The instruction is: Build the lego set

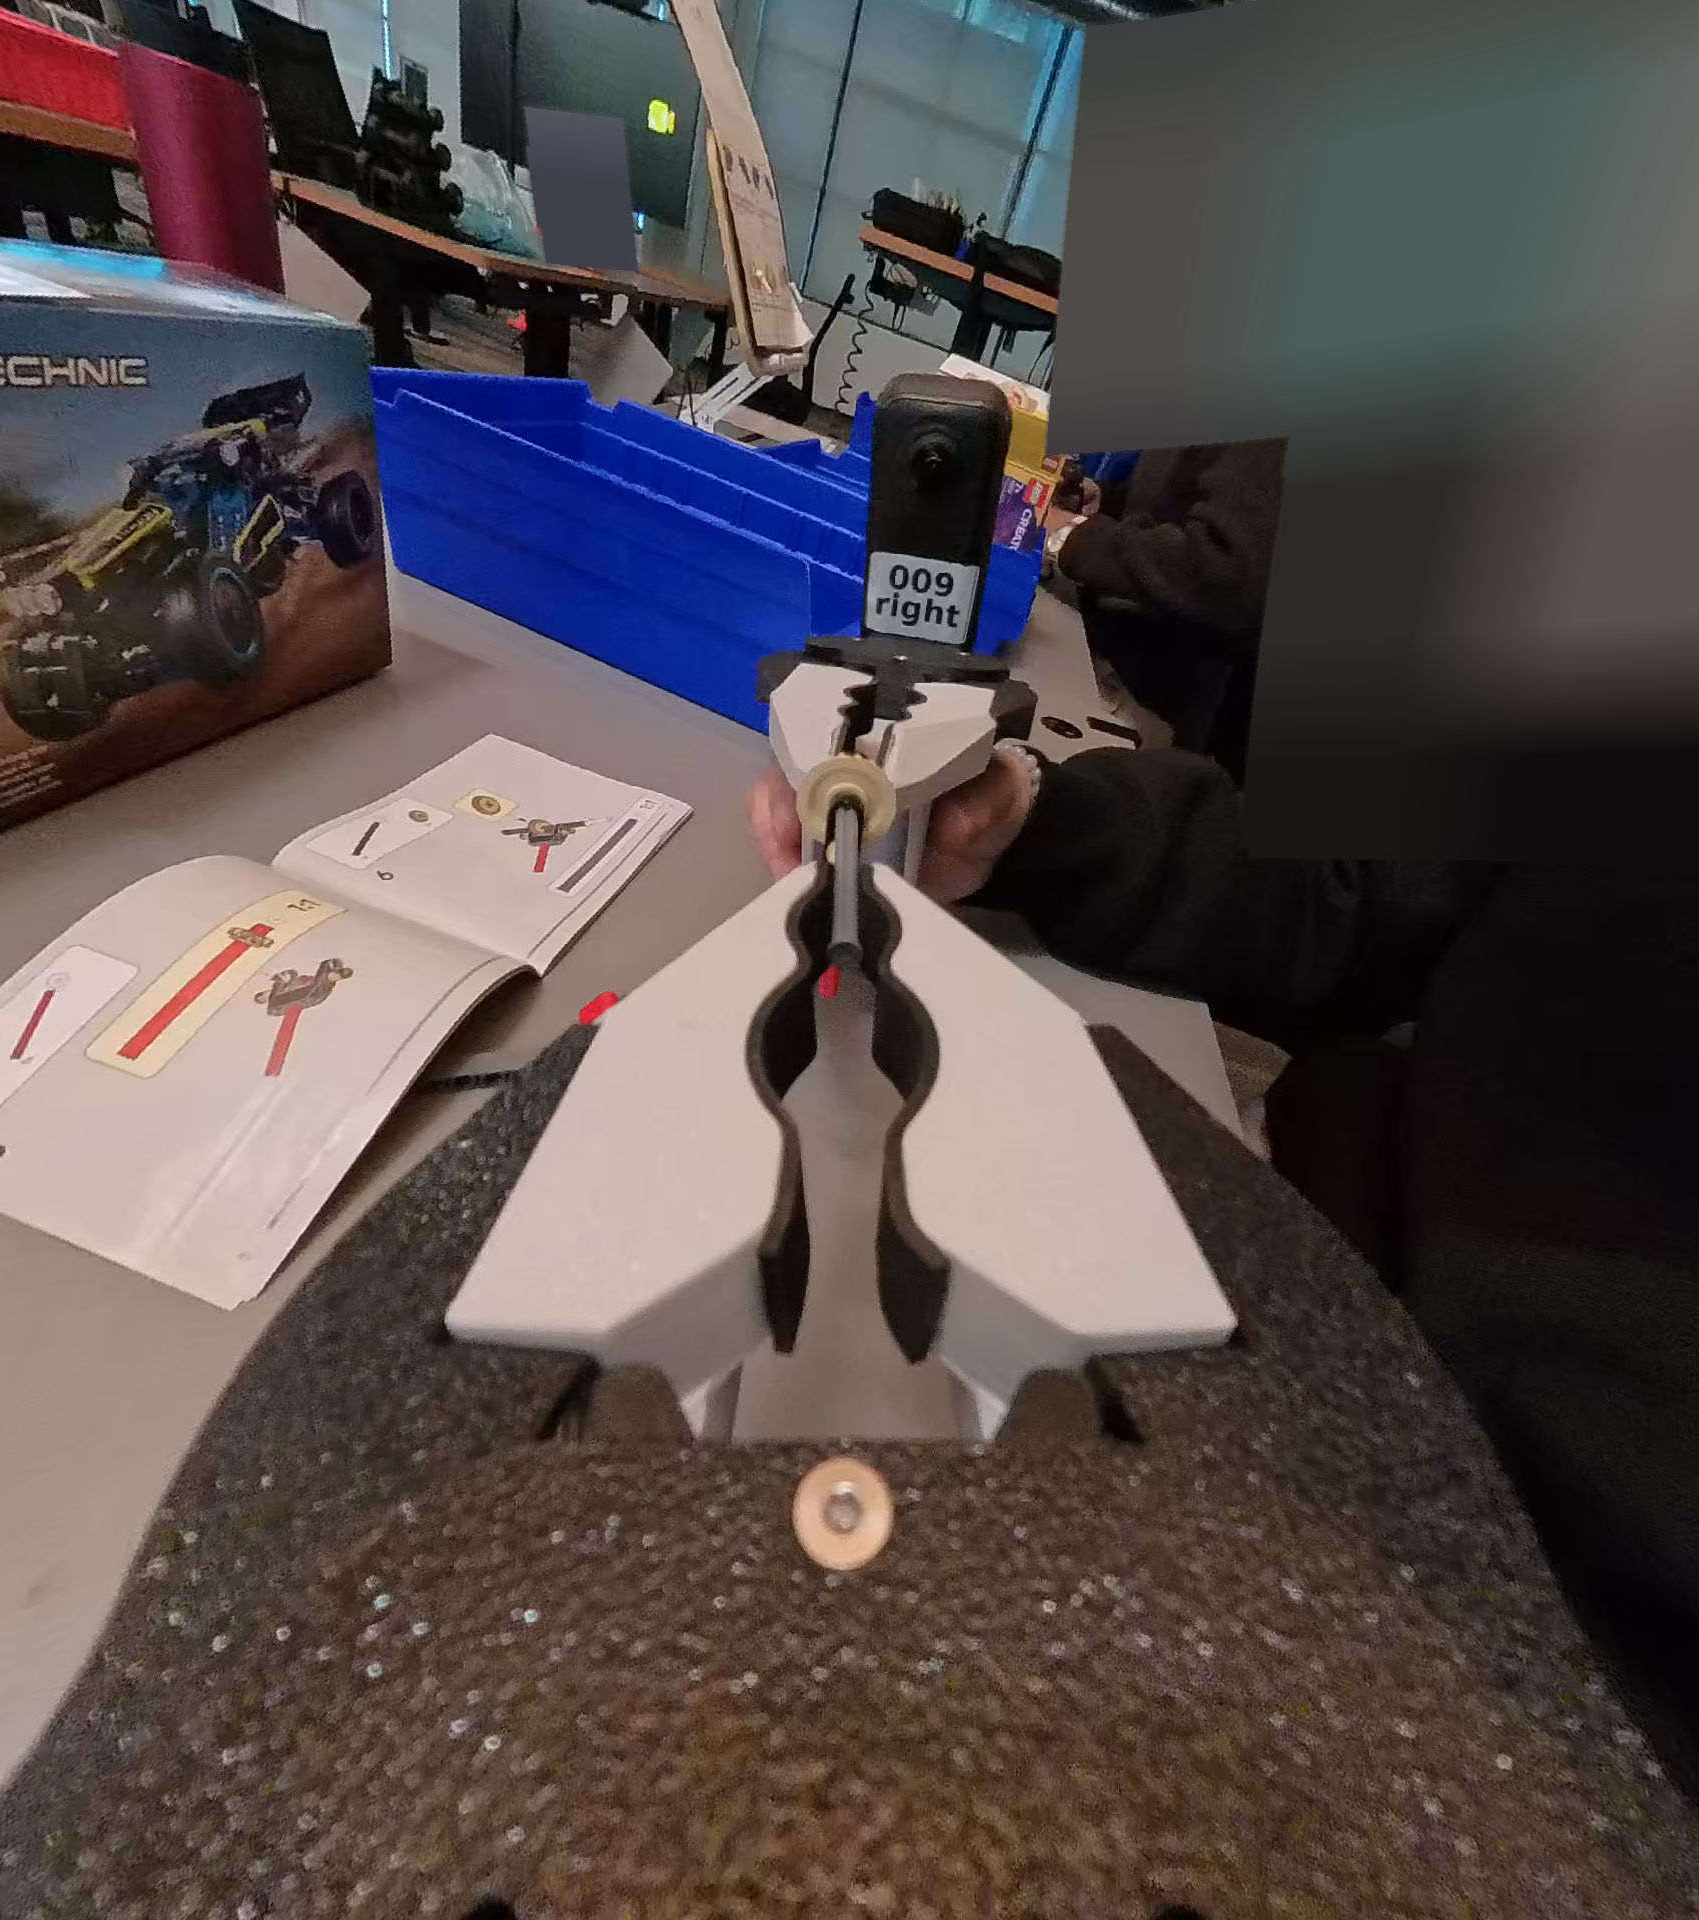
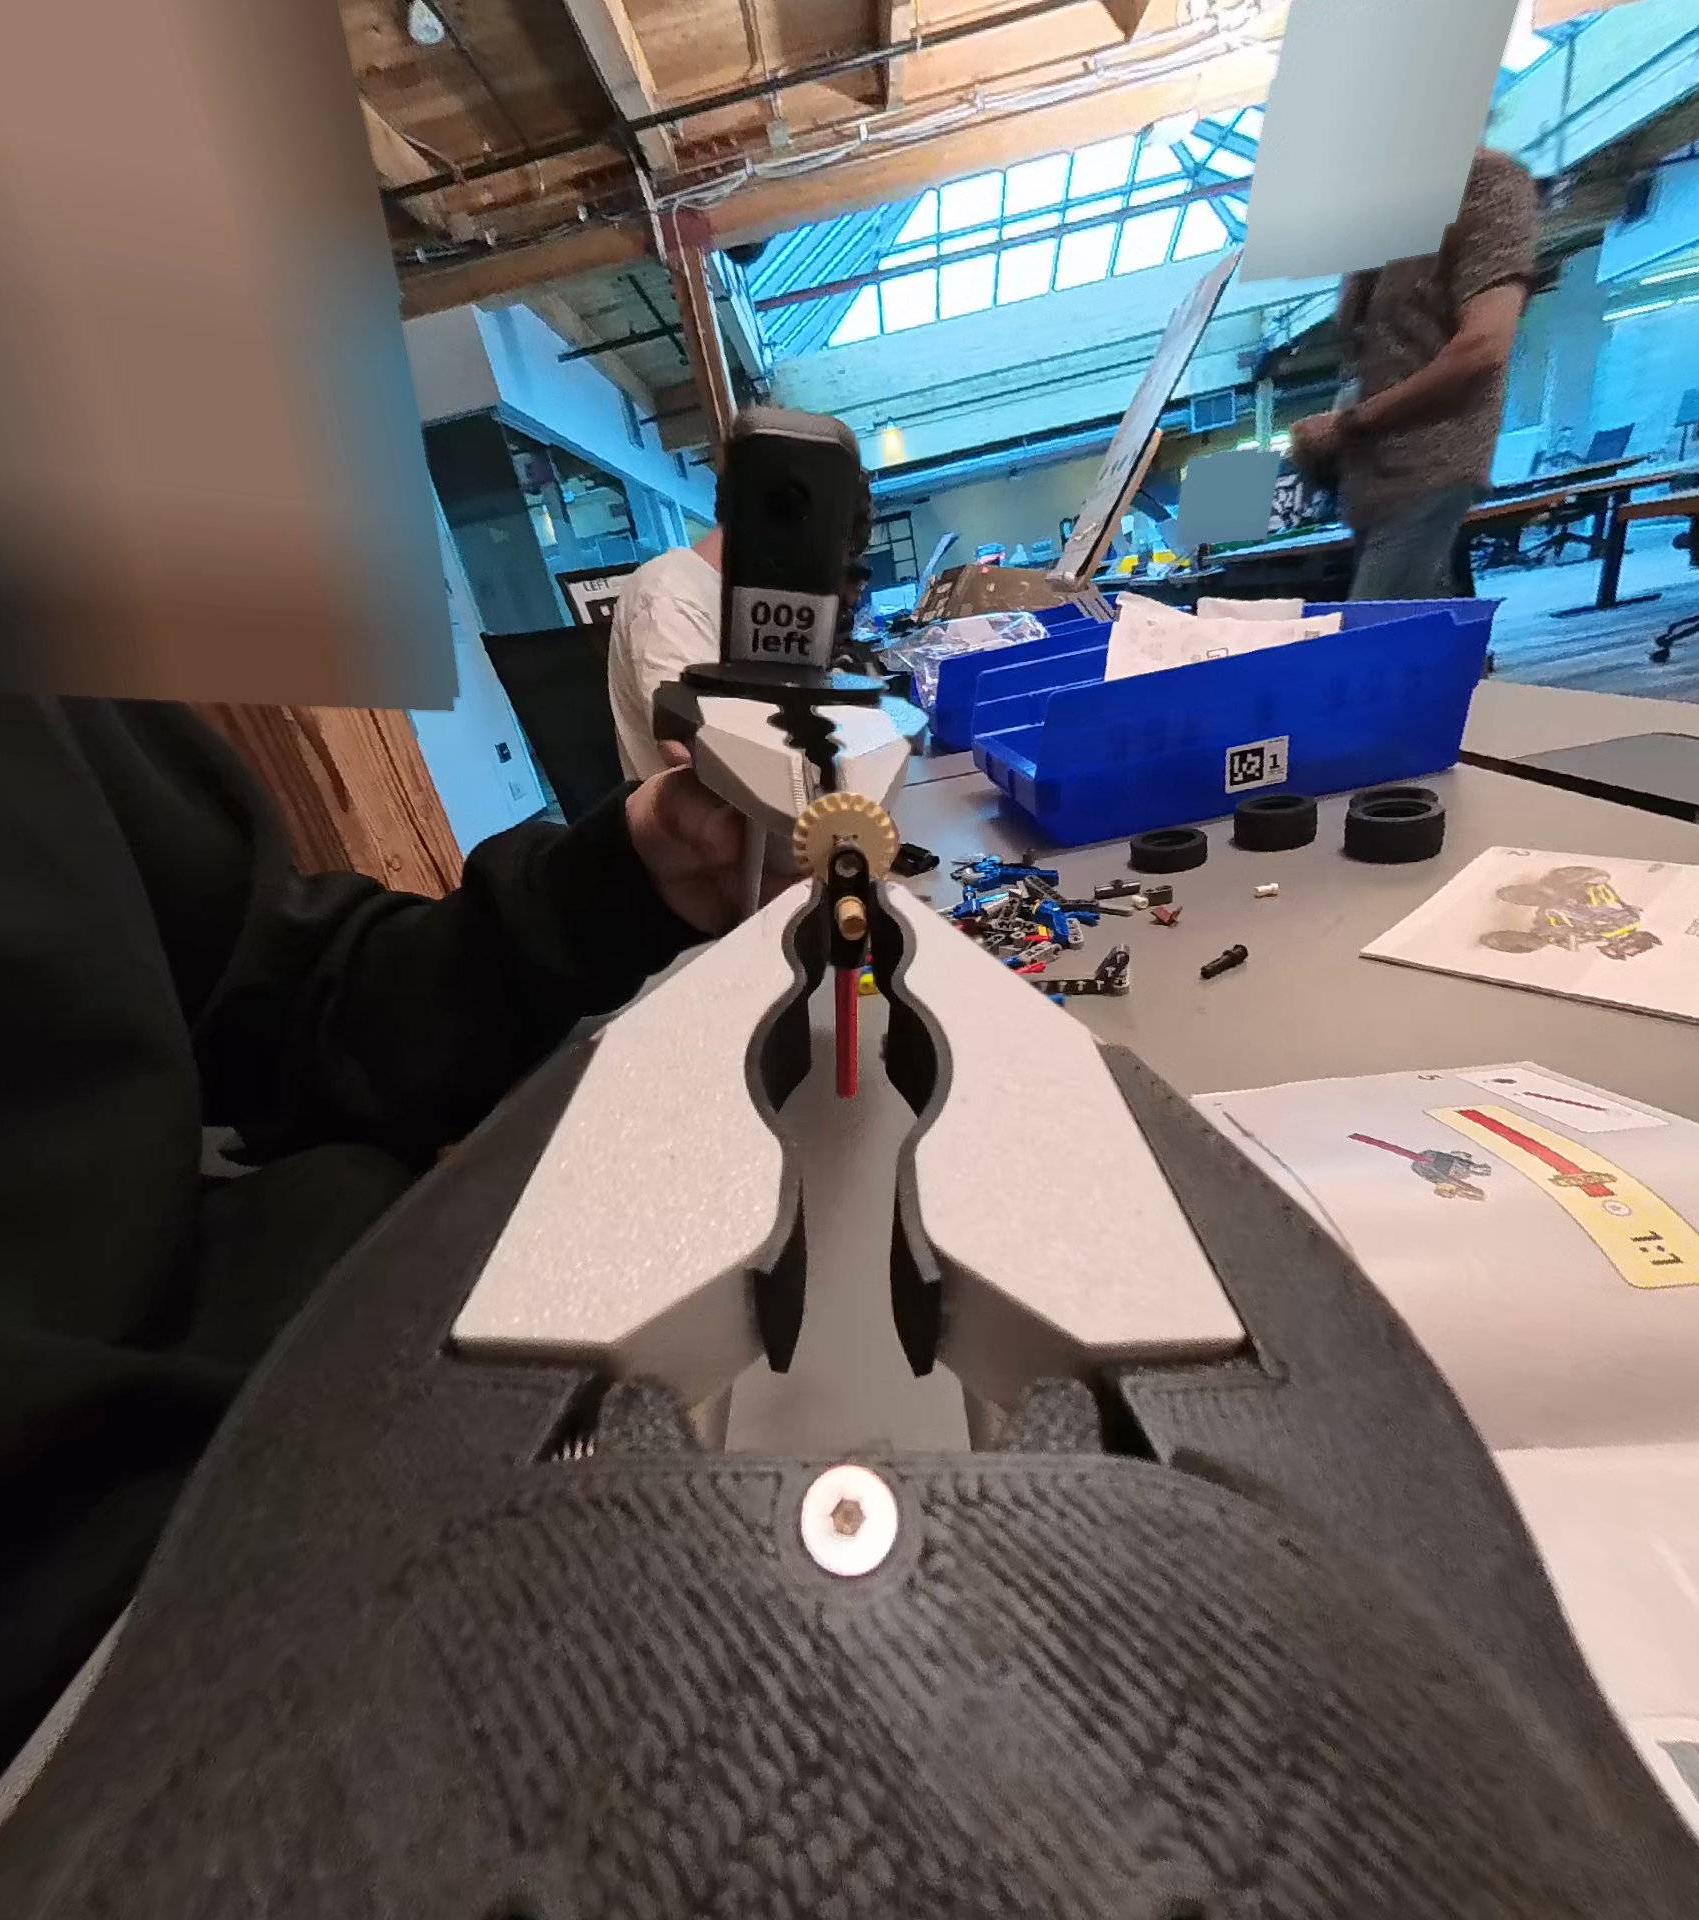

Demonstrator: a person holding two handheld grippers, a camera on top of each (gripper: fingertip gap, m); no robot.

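My left gripper (image 1: pixel 843 883) is shut on a black axle (image 1: pixel 847 883) that points forward between its tips. A tan gear (image 1: pixel 845 805) sits on the axle's far end, right in front of my right gripper (image 1: pixel 871 743), which faces it. In the right wrist view, my right gripper (image 2: pixel 845 904) is shut on a small black piece (image 2: pixel 847 883) with a tan pin and a red axle (image 2: pixel 847 1029) running back between the fingers. The tan gear (image 2: pixel 845 831) lies between this piece and the left gripper (image 2: pixel 819 774). Both are held above the table.
An open instruction booklet (image 1: pixel 232 1039) lies on the grey table (image 1: pixel 14 1455), also in the right wrist view (image 2: pixel 1447 1195). The set's box (image 1: pixel 128 540) and blue bins (image 1: pixel 616 540) stand behind. Loose pieces (image 2: pixel 1032 914), three black tyres (image 2: pixel 1276 821) and a second booklet (image 2: pixel 1583 925) lie nearby.
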